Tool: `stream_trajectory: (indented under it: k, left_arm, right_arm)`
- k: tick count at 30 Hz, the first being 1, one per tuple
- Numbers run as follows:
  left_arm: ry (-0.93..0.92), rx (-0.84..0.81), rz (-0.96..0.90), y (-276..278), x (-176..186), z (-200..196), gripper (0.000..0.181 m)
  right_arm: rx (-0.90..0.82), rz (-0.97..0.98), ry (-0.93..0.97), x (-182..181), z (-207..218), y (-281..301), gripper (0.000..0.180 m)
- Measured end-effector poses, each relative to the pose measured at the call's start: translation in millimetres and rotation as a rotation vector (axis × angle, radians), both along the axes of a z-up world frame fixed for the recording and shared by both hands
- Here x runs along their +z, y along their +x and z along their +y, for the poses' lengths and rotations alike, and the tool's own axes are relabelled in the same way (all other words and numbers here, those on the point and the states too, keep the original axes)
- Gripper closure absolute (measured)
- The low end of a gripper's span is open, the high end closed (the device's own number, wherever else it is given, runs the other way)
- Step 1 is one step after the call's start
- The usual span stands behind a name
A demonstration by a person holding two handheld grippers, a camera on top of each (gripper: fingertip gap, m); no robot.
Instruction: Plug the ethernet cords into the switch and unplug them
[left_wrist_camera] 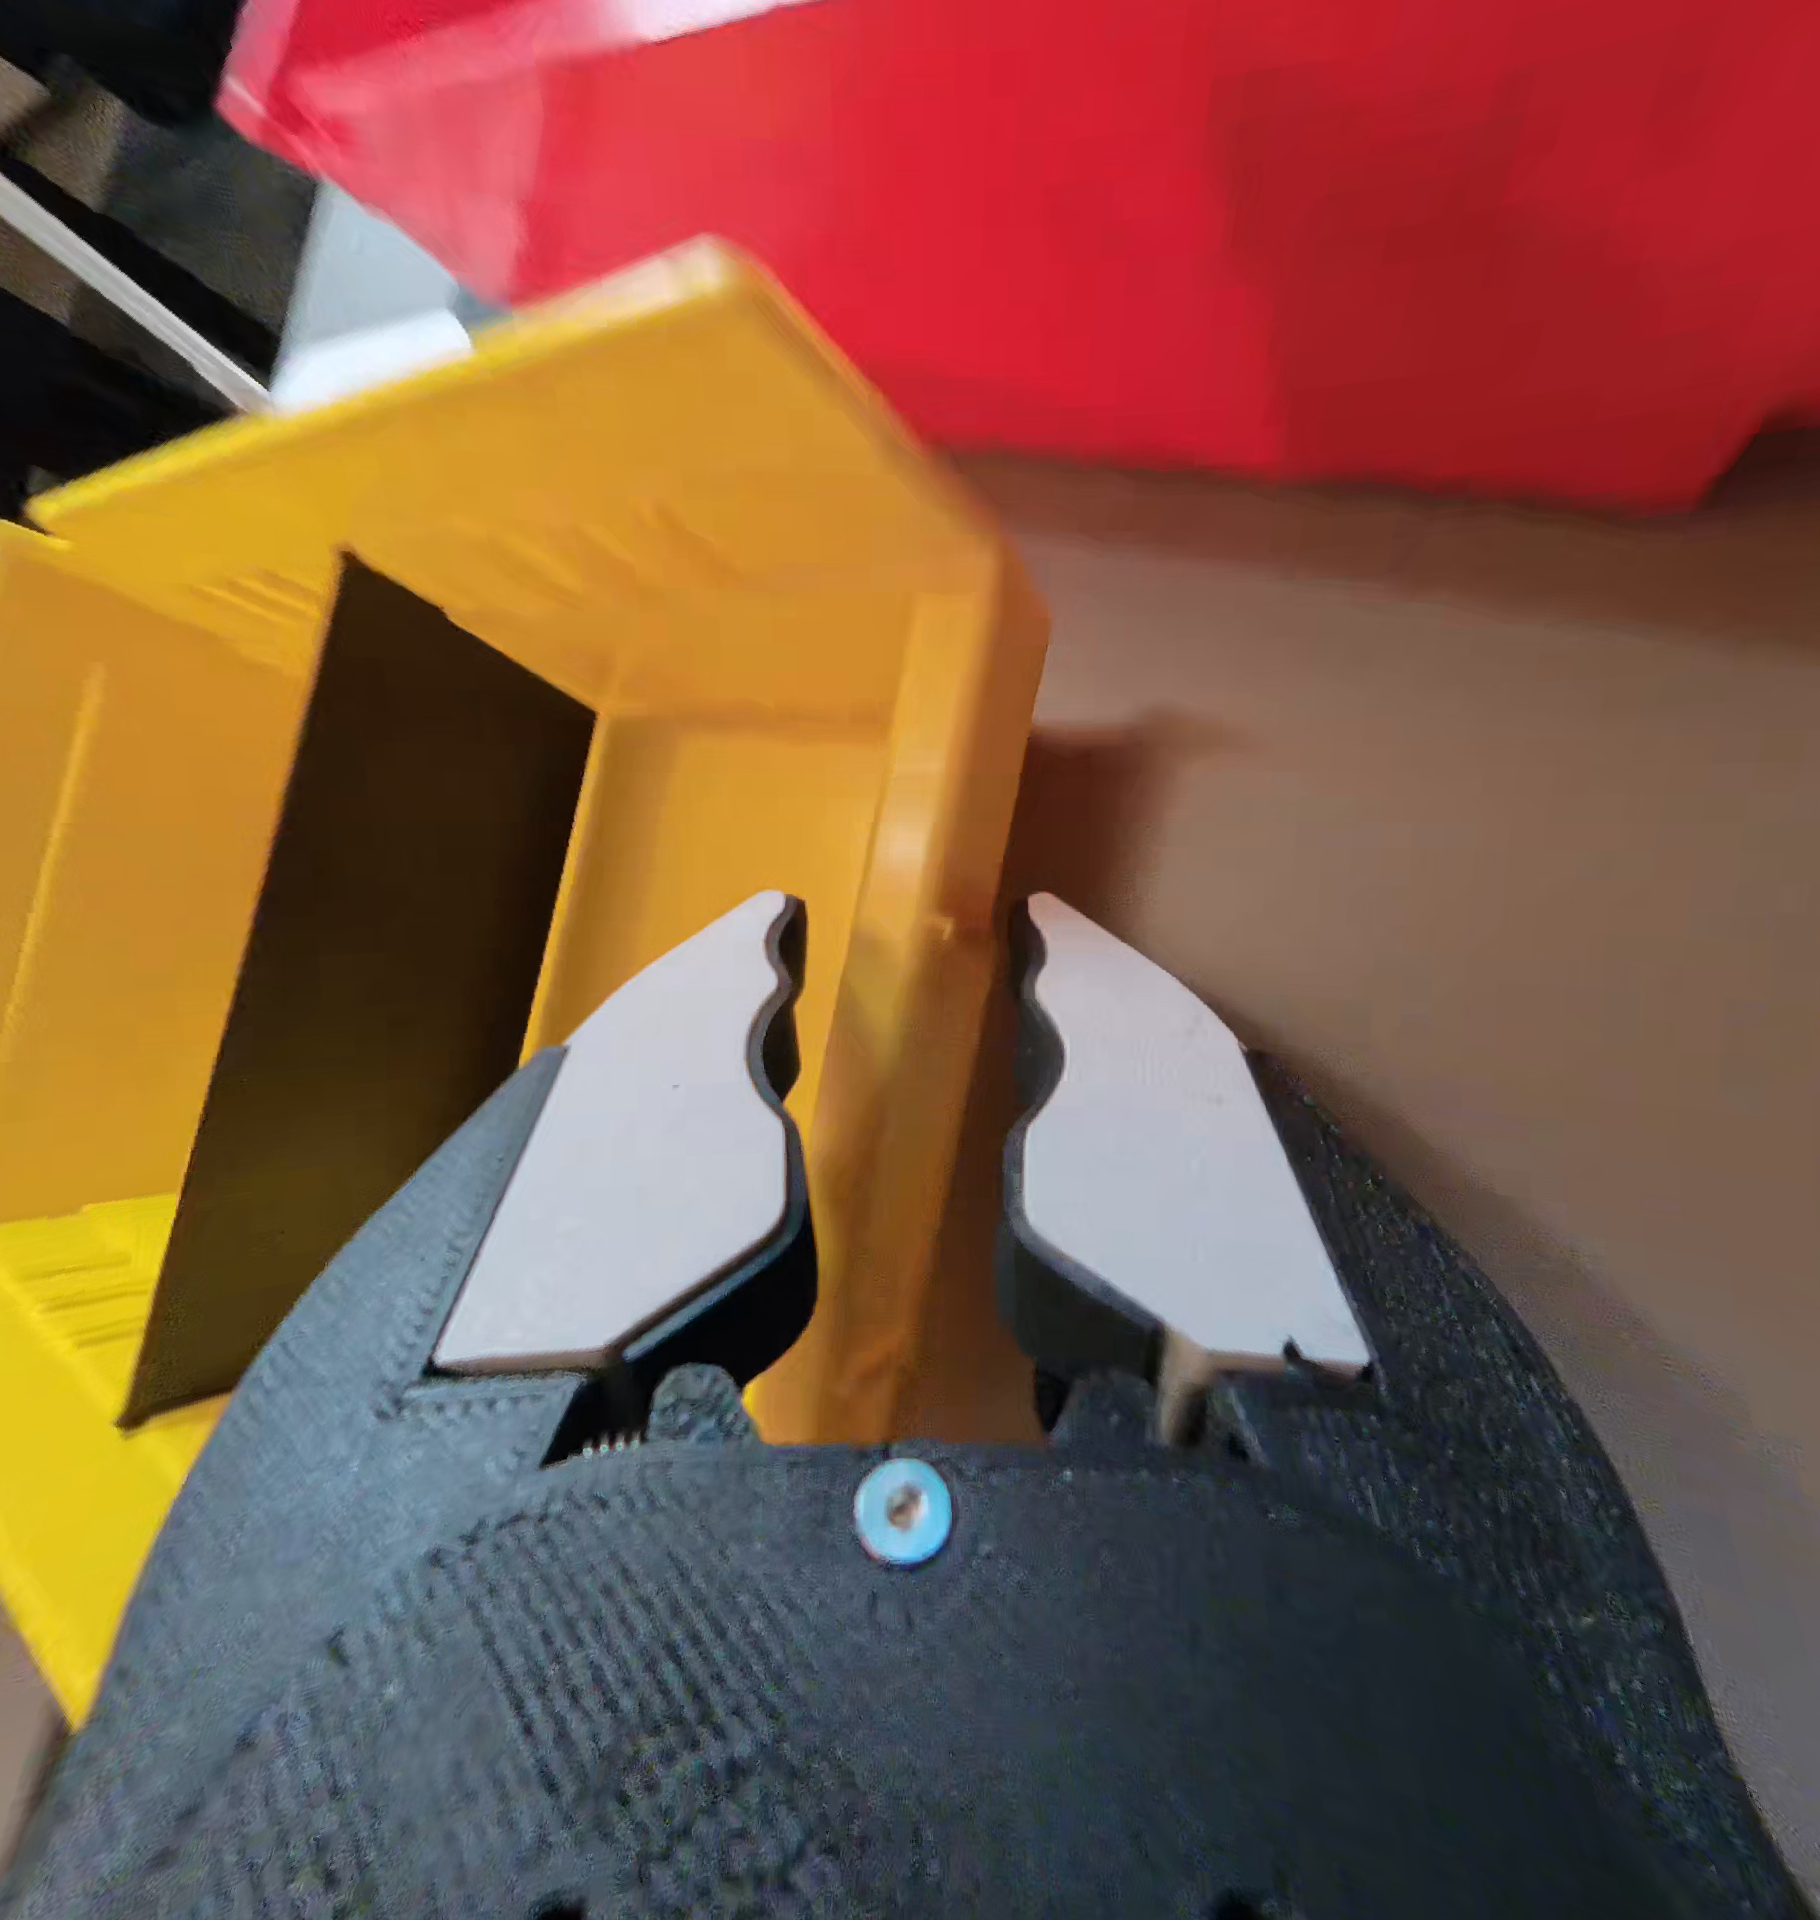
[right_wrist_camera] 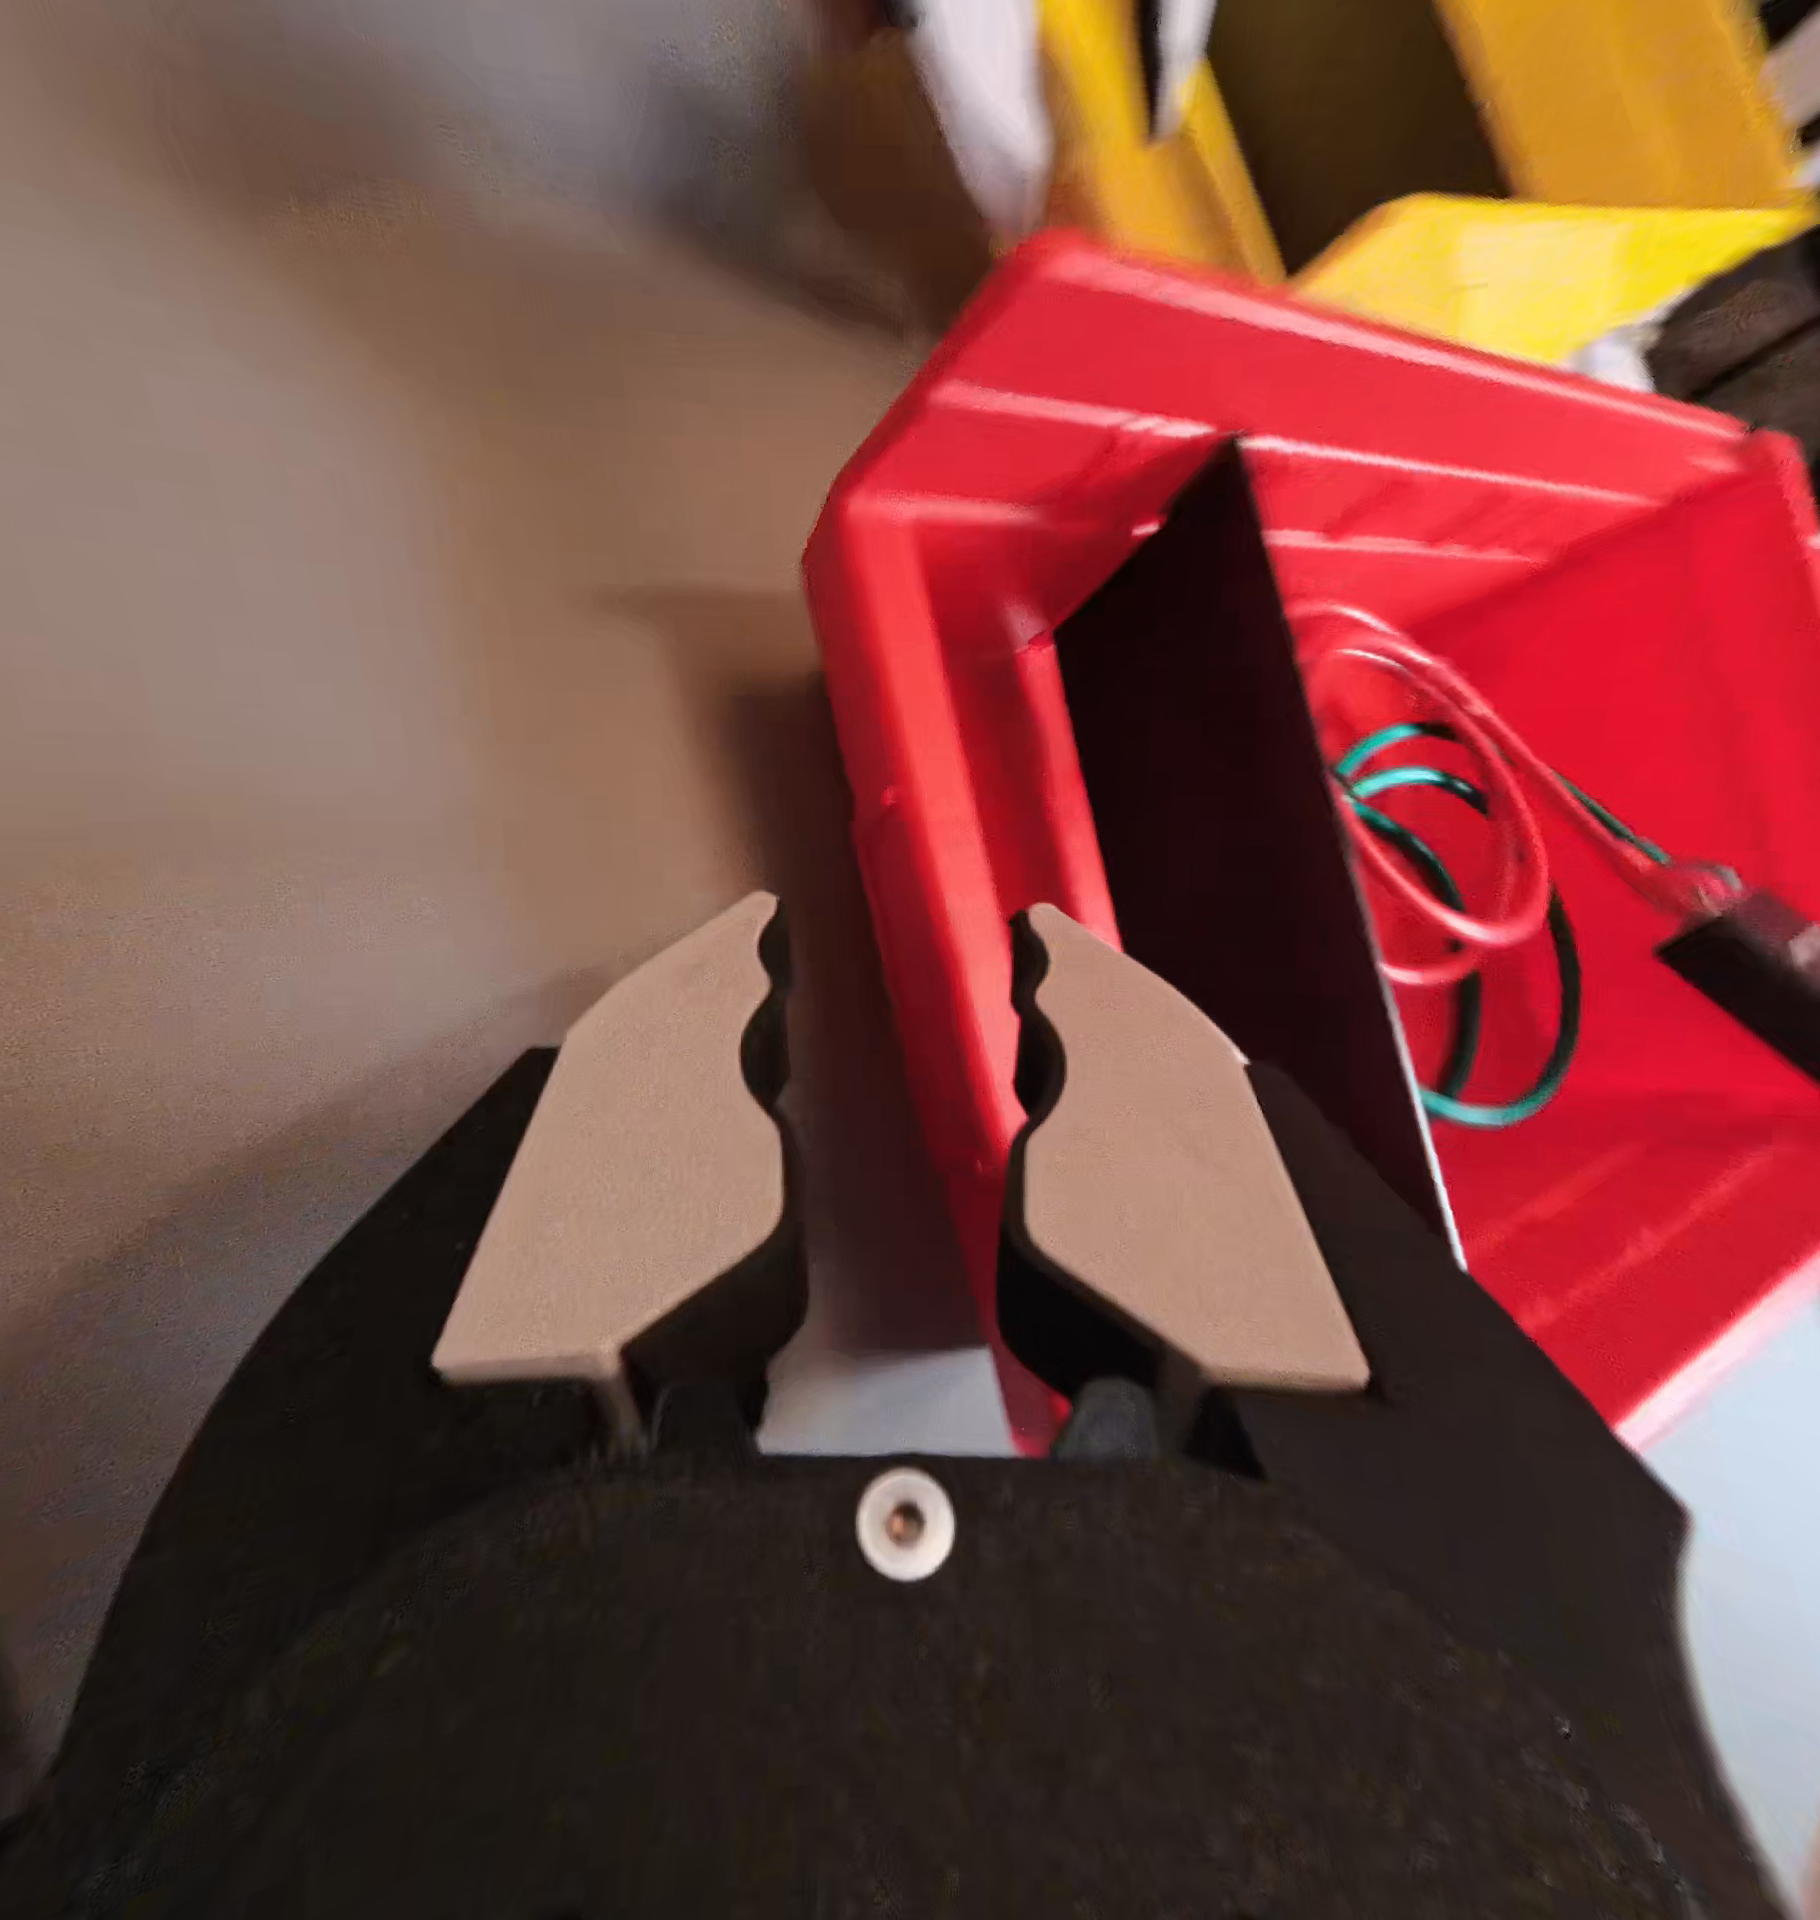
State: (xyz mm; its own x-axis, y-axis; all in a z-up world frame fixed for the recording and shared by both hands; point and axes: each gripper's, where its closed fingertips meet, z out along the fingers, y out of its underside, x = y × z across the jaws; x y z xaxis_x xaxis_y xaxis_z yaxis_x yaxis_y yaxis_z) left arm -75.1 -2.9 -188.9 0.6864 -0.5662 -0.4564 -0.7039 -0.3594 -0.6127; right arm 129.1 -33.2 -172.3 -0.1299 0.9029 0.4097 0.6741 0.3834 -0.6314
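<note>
In the left wrist view our left tongs straddled the right wall of the orange bin, jaws part-way open and seemingly not yet clamped on it; the bin held only a dark divider, and a red bin stood behind on the bench; we judged a quick closing might tip or drag the bin. In the right wrist view our right tongs stood equally part-open over the red bin's near wall, gripping nothing; it held red and green wires on a small black part; we saw no switch or ethernet cords, so we risked snagging the wrong wires.
</note>
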Motion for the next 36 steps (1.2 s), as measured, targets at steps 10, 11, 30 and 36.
stream_trajectory:
  k: [10,11,30,36]
  left_arm:
    - [-0.059,0.121,-0.809,136,40,-46,0.120]
    - [-0.039,0.165,-0.803,140,34,-39,0.116]
    - [0.219,0.470,-0.731,117,41,7,0.158]
    - [0.375,0.448,-0.719,99,106,-18,0.159]
  right_arm:
    - [-0.657,0.486,-0.309,28,100,97,0.117]
    - [-0.644,0.478,-0.385,20,97,87,0.117]
    - [-0.757,0.586,-0.311,31,107,71,0.162]
    - [-0.644,0.696,-0.190,108,83,50,0.161]
